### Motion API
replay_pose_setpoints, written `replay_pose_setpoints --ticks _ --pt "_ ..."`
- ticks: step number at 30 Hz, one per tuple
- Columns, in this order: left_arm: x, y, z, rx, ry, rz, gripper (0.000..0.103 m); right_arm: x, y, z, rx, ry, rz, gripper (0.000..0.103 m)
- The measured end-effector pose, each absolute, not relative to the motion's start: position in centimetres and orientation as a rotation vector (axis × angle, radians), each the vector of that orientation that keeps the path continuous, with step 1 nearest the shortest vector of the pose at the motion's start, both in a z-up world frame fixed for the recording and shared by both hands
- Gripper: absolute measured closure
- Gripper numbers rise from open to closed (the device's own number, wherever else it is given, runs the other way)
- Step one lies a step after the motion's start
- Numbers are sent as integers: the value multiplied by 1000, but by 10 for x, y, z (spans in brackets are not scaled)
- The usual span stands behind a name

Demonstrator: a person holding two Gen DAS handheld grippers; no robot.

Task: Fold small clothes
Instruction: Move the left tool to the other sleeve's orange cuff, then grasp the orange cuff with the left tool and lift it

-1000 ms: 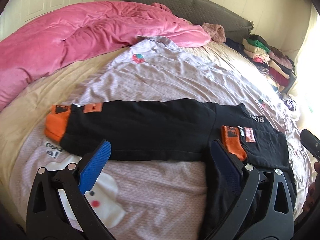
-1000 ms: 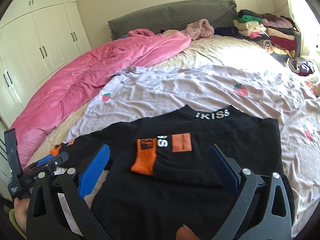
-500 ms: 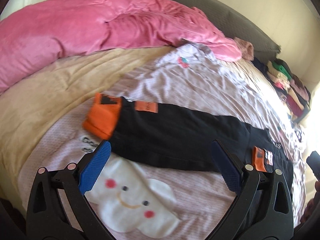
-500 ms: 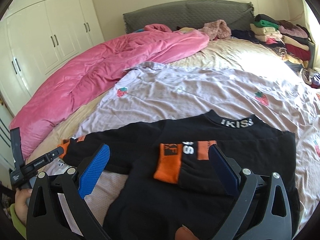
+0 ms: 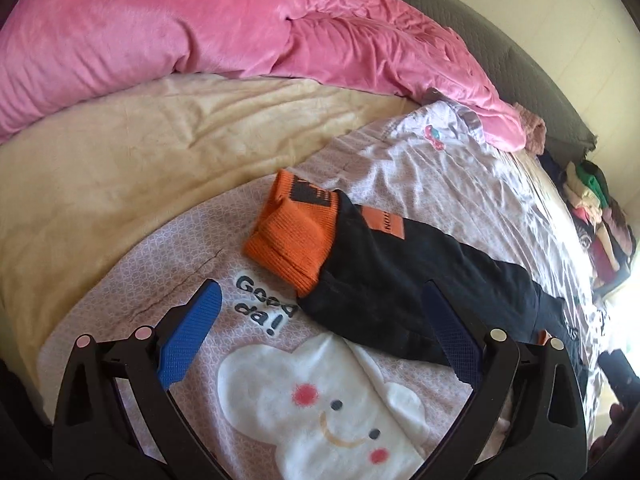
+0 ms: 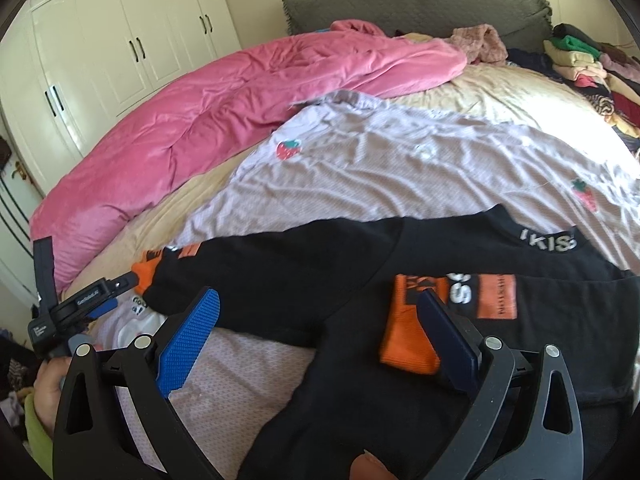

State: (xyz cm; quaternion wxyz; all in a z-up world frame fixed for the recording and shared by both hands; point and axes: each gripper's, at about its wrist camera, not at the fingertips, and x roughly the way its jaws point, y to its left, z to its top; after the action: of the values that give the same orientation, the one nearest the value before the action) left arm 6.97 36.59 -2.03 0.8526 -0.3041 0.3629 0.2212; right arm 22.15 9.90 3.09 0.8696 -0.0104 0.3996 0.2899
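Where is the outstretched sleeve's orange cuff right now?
In the left wrist view the orange cuff lies on the lilac sheet, just beyond the open left gripper, beside the "Good day!" print.

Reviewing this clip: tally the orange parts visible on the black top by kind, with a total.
On the black top, right wrist view:
Orange knit cuffs: 2, on the outstretched sleeve and on the folded-in sleeve
Orange patches: 2, on the outstretched sleeve and on the folded-in sleeve
Total: 4
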Motion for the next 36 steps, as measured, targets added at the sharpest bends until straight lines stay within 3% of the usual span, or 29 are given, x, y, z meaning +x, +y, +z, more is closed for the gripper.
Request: replay_pose_setpoints --ticks 4,7,12,15,17,21,22,36 --pt "71 373 -37 -704 736 462 11 220 103 20 -12 862 616 5" --pt "75 377 -48 -751 732 452 22 220 100 14 -9 874 603 5" --pt "84 378 -51 -733 726 459 23 221 91 7 13 888 581 5" --pt "87 380 -54 -739 716 462 31 221 86 4 19 894 572 5" --pt "89 383 -55 -747 695 459 54 220 83 3 24 899 567 5" --pt "89 388 -62 -782 670 423 82 218 75 6 36 896 555 5" --pt "89 388 -61 -793 655 402 93 217 73 7 40 894 552 5" --pt "73 326 7 -662 539 218 96 204 22 21 90 876 518 5"
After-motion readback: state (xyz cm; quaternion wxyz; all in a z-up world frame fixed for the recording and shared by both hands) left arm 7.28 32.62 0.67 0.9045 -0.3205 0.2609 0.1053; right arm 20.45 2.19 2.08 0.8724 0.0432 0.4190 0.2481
